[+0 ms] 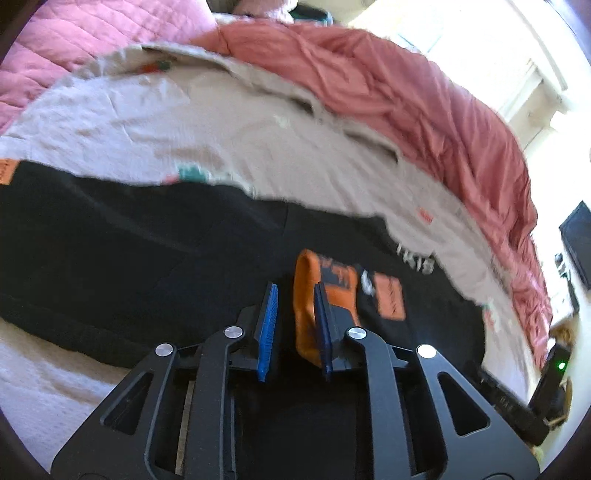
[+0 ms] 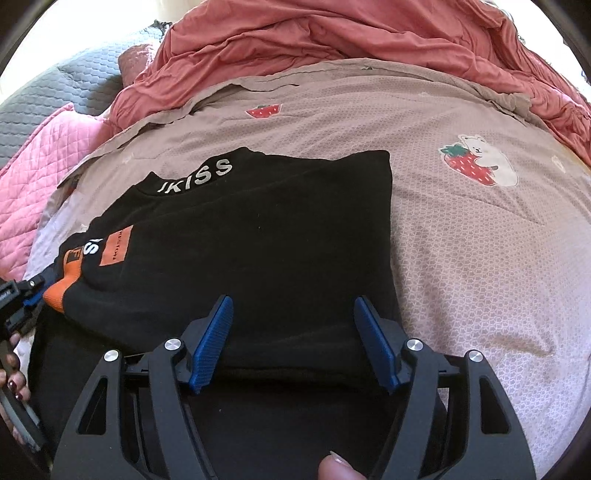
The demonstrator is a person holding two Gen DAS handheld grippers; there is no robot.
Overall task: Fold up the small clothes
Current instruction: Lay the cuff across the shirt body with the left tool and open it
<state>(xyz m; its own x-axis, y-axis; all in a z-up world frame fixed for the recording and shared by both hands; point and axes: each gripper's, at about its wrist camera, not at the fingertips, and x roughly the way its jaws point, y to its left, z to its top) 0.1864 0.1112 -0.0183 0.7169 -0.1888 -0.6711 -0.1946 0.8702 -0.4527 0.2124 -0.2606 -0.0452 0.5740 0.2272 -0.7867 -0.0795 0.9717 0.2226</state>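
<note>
A black sweatshirt with white "KISS" lettering and orange patches lies partly folded on a dusty-pink sheet. In the left wrist view it spreads wide. Its orange cuff stands between the pads of my left gripper, leaning on the right pad with a dark gap on the other side. The jaws are narrow and not pressing. In the right wrist view the left gripper sits at the far left by that cuff. My right gripper is open wide over the sweatshirt's near folded edge.
A rumpled salmon duvet is piled along the far side of the bed. A pink quilted cover and a grey quilt lie at the left. A hand holds the left gripper. A black device with a green light sits beyond the bed's edge.
</note>
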